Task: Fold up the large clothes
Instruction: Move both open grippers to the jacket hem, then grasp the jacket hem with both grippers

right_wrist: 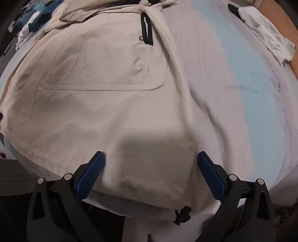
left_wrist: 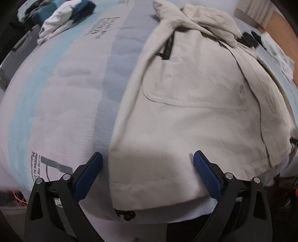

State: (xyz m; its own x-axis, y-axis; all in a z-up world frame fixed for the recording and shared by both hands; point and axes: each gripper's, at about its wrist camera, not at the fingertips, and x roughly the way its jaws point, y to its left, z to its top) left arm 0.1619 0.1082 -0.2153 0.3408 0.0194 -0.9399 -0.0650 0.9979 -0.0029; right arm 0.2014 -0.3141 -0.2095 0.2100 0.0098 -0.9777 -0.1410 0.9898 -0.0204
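Observation:
A large beige jacket (left_wrist: 195, 104) lies spread on the bed, hem toward me, with patch pockets and black zippers. It also shows in the right wrist view (right_wrist: 104, 96). My left gripper (left_wrist: 148, 162) is open just above the hem's left corner, one finger over the mattress, one over the fabric. My right gripper (right_wrist: 150, 163) is open over the hem's right corner. Black drawcord toggles hang at the hem (left_wrist: 128, 215) and in the right wrist view (right_wrist: 183, 214). Neither gripper holds anything.
The mattress (left_wrist: 55, 104) is white with light blue stripes and print. A pile of white and teal clothes (left_wrist: 61, 16) lies at the far left. A white garment (right_wrist: 264, 31) lies at the far right near a wooden edge (right_wrist: 279, 14).

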